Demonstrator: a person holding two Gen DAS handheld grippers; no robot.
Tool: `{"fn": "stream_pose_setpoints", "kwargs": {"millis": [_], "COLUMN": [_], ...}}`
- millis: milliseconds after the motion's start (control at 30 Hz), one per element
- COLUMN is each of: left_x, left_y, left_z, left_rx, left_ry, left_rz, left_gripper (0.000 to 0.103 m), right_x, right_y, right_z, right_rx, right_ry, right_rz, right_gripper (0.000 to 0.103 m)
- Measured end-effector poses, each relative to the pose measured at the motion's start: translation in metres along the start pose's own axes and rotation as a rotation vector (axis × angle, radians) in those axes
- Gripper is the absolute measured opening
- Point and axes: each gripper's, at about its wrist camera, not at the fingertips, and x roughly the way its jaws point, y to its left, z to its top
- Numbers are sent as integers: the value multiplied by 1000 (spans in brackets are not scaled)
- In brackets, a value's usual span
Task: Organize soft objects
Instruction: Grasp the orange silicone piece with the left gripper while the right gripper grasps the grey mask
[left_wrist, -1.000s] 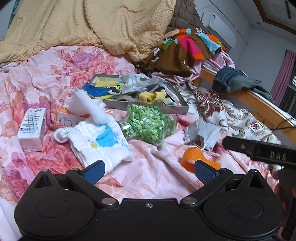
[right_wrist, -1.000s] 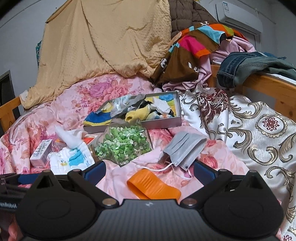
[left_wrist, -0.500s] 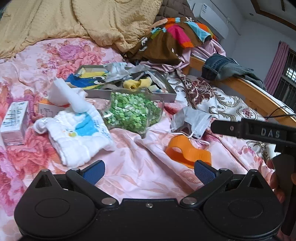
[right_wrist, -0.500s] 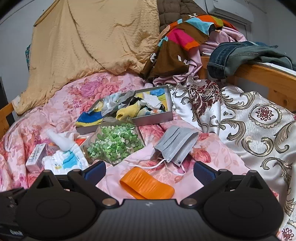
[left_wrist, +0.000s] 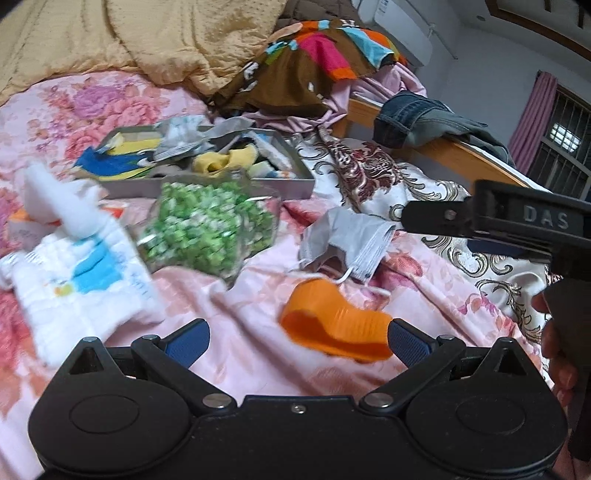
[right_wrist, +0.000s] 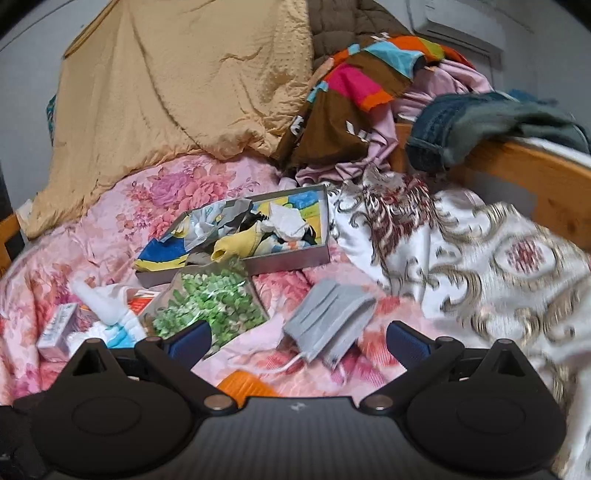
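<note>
Both grippers hover over the bed (left_wrist: 258, 354), spread wide and empty. The left gripper (left_wrist: 297, 341) has the orange strip (left_wrist: 332, 321) at one o'clock, touching its right finger. The right gripper (right_wrist: 298, 338) faces the grey mask (right_wrist: 328, 319) at twelve; its body reads "DAS". The grey box (right_wrist: 288, 254) lies beyond, stuffed with cloths.

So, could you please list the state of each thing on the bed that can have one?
left gripper: open, empty
right gripper: open, empty
grey box: lidless, stuffed with cloths
grey face mask: folded, lying loose
bag of green pieces: lying flat, beside box
orange strap: lying loose
white cloth: crumpled
</note>
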Motion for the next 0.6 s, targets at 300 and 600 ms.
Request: {"fn": "stream_pose_setpoints", "kwargs": {"millis": [300,600], "left_x": [43,69], "left_y": [-8,-3], "left_z": [12,17], "left_rx": [-5,-28], "left_ry": [1,59], "left_rz": [-47,-89], "left_gripper": [102,100], "right_x": [58,102], "right_y": [-21,-28], "right_z": [13,9], "right_rx": [-61,-121], "right_ry": [30,81], "right_rz": [-6,11], "right_gripper": [103,103]}}
